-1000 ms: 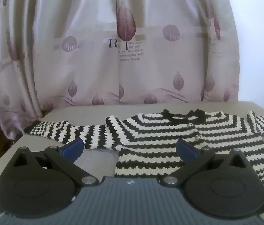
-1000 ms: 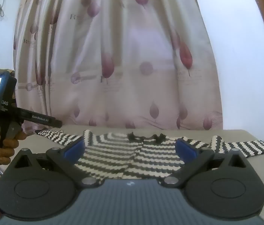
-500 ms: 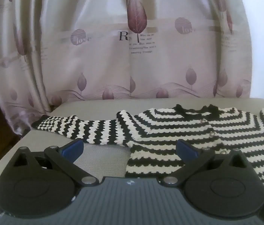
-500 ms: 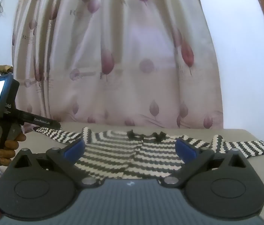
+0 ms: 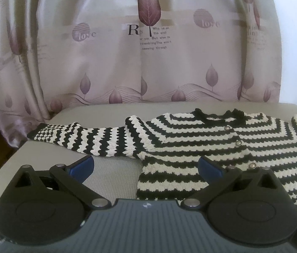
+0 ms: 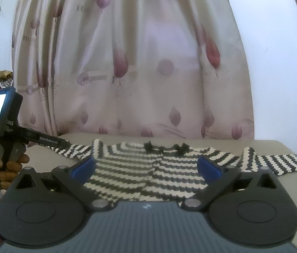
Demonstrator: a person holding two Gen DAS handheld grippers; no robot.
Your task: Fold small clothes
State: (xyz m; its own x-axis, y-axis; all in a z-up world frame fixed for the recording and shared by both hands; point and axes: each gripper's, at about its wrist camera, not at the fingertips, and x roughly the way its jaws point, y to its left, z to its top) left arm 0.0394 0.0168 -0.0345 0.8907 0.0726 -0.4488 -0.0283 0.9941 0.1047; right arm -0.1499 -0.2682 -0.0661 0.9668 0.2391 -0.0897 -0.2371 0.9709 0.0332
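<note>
Cardigan (image 5: 211,147) flat, beyond both grippers' fingers (image 5: 81,165) — untouched

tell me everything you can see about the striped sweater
The striped sweater is a small knitted cardigan in wavy black and cream stripes, with a black frilled collar and pale round buttons down the front. It lies flat, face up and unfolded on the grey table, collar toward the curtain, both sleeves spread sideways. Nothing grips it: both grippers are open above its near side, apparently clear of it.
</note>
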